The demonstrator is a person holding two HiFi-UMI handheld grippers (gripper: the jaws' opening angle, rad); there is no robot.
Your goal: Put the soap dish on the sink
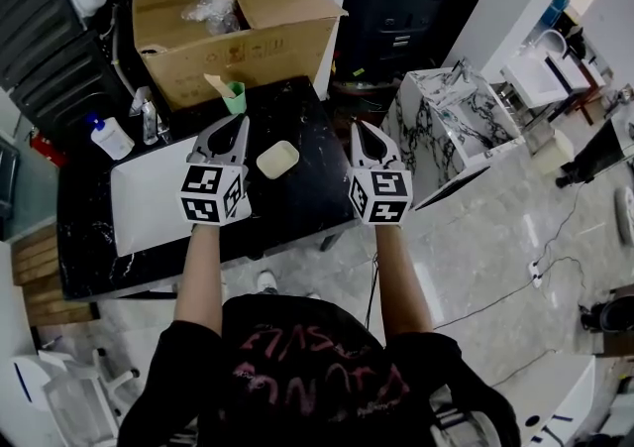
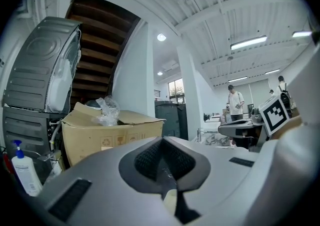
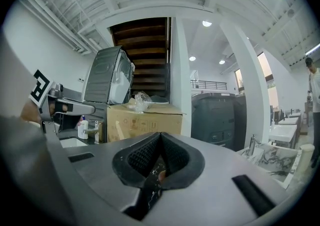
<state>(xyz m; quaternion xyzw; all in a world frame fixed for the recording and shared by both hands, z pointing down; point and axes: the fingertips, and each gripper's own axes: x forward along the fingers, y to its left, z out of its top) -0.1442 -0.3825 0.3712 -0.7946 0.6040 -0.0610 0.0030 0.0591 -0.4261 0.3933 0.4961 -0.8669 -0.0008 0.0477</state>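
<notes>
Head view, left to right. A white pump bottle (image 1: 109, 136) and a faucet (image 1: 149, 120) stand at the far edge of the white rectangular sink (image 1: 149, 199), which is set in the black countertop (image 1: 307, 197). The left gripper (image 1: 236, 124) hangs over the sink's right edge with its jaws together and nothing between them. The cream soap dish (image 1: 277, 159) lies on the countertop just right of the sink, between the two grippers and held by neither. The right gripper (image 1: 363, 128) is over the countertop's right edge, its jaws likewise closed and empty. Behind them are a green cup (image 1: 235, 96) and a cardboard box (image 1: 238, 29).
</notes>
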